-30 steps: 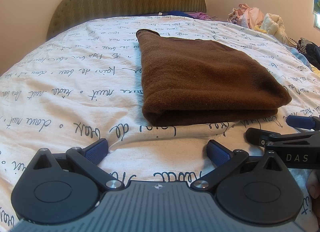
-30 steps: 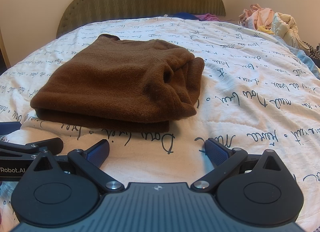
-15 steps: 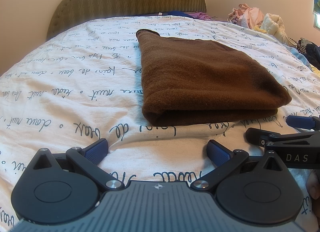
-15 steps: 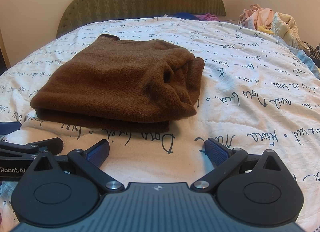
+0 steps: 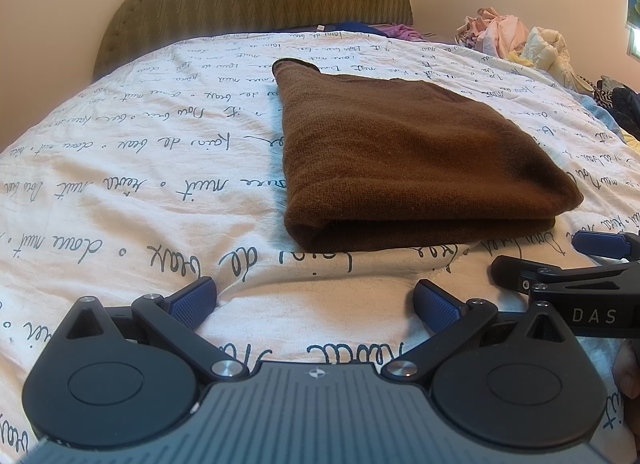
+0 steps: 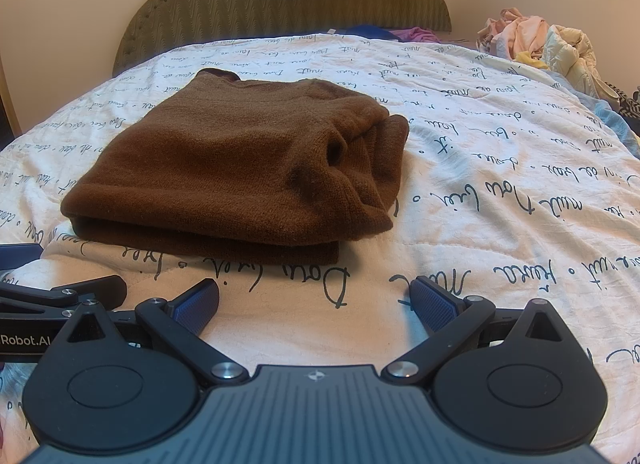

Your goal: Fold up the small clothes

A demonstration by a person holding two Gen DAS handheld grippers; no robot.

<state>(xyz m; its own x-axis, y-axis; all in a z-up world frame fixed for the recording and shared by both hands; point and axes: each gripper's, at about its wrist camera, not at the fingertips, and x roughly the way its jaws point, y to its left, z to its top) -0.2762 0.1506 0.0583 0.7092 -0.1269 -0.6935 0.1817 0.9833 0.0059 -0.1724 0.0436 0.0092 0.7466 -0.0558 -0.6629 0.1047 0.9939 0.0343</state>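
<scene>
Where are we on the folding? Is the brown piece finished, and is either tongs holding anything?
Looks done: the brown garment lies folded in layers on the bedspread, though its right end is bunched. In hand: nothing; left tongs and right tongs are open, short of its near edge. Possibly left: the heap of clothes at the bed's far right corner still looks unfolded.

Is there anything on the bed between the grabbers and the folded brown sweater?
Nothing visible: only bare script-printed white quilt lies between the open left gripper, the open right gripper and the folded brown knitted sweater.
</scene>
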